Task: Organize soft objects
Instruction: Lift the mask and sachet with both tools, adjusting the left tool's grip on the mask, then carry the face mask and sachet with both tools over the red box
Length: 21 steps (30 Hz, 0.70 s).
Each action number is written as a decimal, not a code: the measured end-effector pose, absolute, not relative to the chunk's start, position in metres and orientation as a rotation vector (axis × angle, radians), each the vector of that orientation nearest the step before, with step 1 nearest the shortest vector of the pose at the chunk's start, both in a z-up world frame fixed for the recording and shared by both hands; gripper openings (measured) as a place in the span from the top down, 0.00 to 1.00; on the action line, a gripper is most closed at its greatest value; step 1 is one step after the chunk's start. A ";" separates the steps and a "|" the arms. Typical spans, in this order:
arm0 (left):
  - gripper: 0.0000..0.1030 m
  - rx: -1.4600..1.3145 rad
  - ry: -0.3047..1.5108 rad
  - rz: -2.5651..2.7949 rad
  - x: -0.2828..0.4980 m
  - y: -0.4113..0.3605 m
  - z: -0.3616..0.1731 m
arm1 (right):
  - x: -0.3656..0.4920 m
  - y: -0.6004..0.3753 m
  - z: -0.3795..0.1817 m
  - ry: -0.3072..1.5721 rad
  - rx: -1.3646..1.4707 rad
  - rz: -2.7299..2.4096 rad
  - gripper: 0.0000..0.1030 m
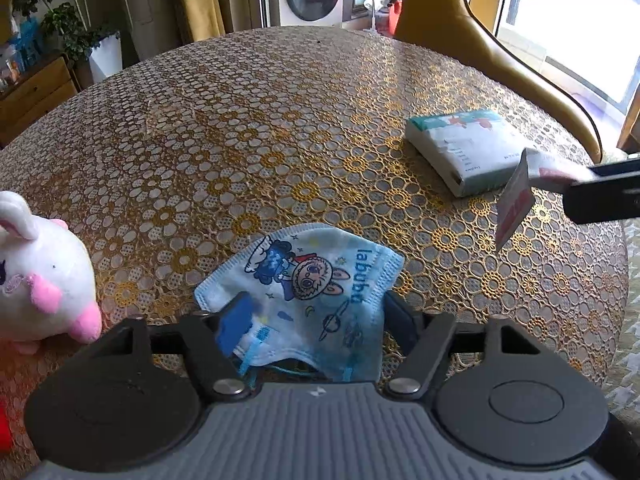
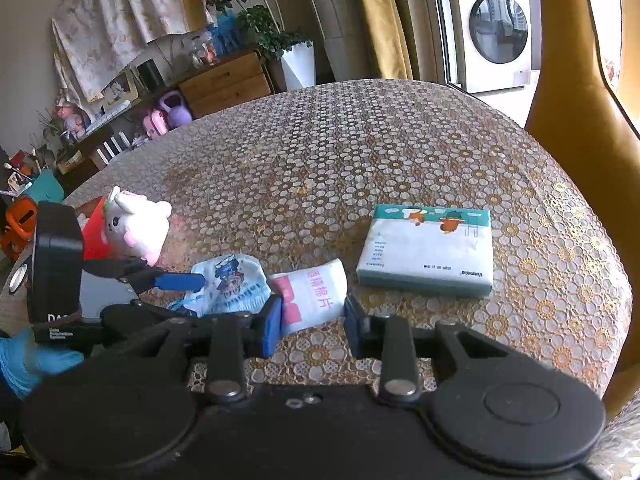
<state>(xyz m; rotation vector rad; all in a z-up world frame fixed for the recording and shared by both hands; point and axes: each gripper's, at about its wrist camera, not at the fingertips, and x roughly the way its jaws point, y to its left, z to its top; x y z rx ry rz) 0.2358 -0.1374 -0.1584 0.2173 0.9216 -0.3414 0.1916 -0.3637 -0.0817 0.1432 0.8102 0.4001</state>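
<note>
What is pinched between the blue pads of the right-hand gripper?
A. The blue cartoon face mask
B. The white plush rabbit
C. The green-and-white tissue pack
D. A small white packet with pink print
D: in the right wrist view the right gripper has its pads on both sides of the small white packet, while the tissue pack lies apart on the table.
</note>
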 end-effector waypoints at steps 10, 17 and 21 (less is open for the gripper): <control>0.87 0.144 0.901 -0.311 0.242 -0.110 -0.146 | 0.192 -0.354 -0.078 0.814 0.123 0.403 0.70; 0.87 0.064 0.873 -0.348 0.227 -0.097 -0.121 | 0.182 -0.341 -0.068 0.802 0.106 0.413 0.70; 0.87 0.034 0.857 -0.366 0.212 -0.088 -0.101 | 0.174 -0.328 -0.056 0.787 0.090 0.432 0.70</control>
